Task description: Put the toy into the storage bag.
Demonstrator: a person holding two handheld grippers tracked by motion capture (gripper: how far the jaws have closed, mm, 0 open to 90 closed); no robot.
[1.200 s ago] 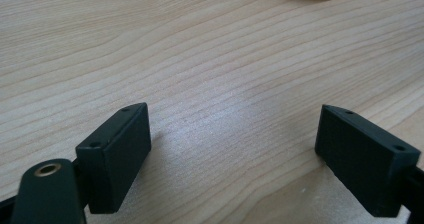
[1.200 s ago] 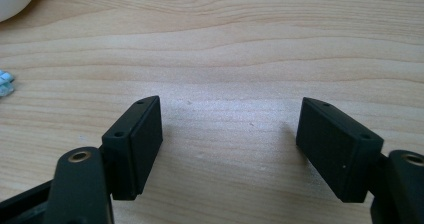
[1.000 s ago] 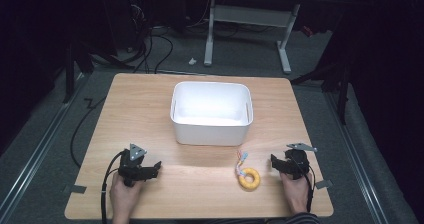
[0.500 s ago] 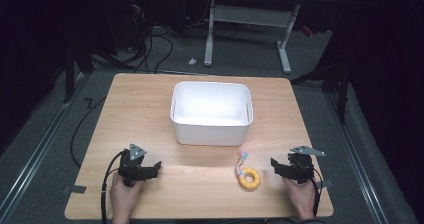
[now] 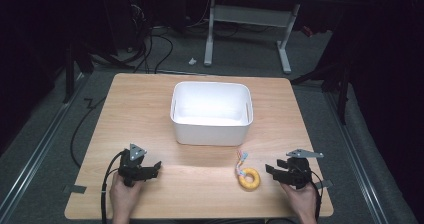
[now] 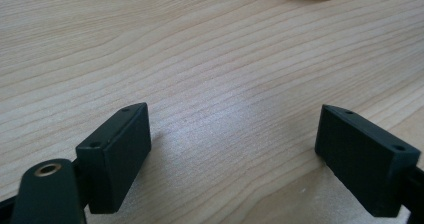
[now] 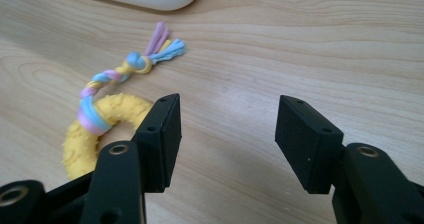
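Dark floor with cables and a grey desk frame surrounds a pale wooden surface [image 5: 150, 99]. No brand, label or writing can be read on anything.

Near the front left corner, a hand holds the left tongs [image 5: 156, 168] low over the wood; in the left gripper view its jaws stand wide apart with bare wood between them, holding nothing.

At the middle of the surface, nearer the far edge, stands a white plastic tub [image 5: 211, 130].

Toward the front right, just in front of the tub, lies a yellow knobbly ring toy [image 5: 249, 179] with a braided pastel rope tail [image 7: 122, 71] pointing at the tub.

Near the front right corner, the right tongs [image 5: 270, 170] point at the ring from just beside it. Their jaws have just been closing and now stand about half open, gripping nothing; the ring lies outside one jaw, not between the two.
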